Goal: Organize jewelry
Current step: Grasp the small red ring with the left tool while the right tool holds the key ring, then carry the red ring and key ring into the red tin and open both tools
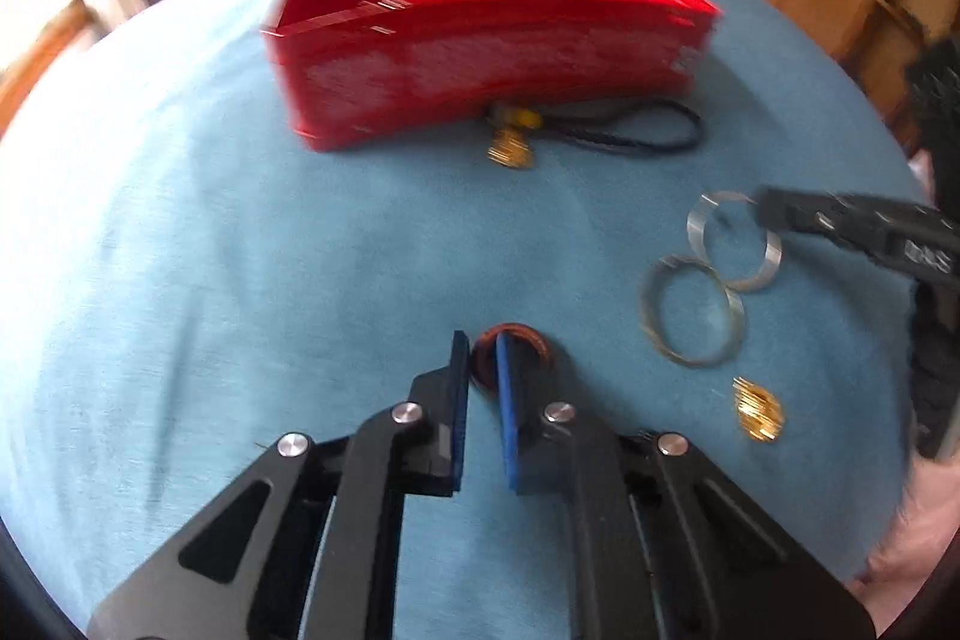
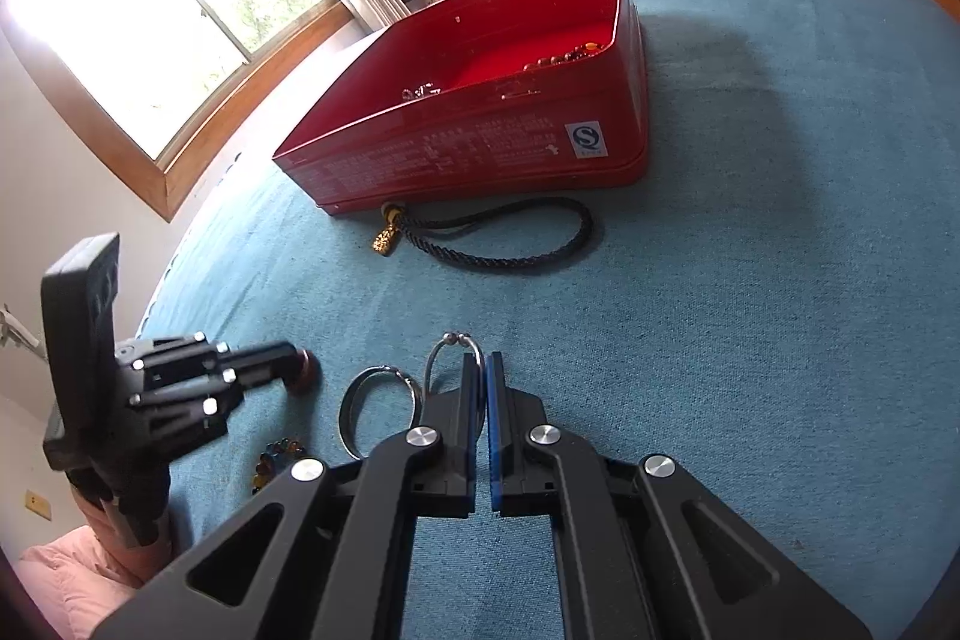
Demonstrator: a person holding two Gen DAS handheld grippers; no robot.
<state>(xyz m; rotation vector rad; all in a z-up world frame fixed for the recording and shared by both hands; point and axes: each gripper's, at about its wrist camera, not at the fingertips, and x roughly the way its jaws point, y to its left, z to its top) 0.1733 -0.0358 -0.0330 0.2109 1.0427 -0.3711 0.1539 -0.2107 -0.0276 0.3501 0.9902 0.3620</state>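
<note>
The left gripper (image 1: 480, 370) pinches a small round brown ring (image 1: 510, 340) w/ its blue pads, rim between them, low on the fuzzy blue cloth (image 1: 300, 280). The right gripper (image 2: 483, 382) is squeezed on a thin shiny silver bangle (image 2: 447, 358), which stands up from the cloth. A 2nd silver bangle (image 2: 372, 400) lies flat, touching the 1st one. A bumpy gold piece (image 1: 759, 409) sits near them. The red box (image 2: 480, 100) is a smooth open tin, farther back, w/ beads & silver bits inside. A twisted black cord (image 2: 516, 244) w/ a gold charm (image 2: 384, 239) lies right by the box's front wall.
</note>
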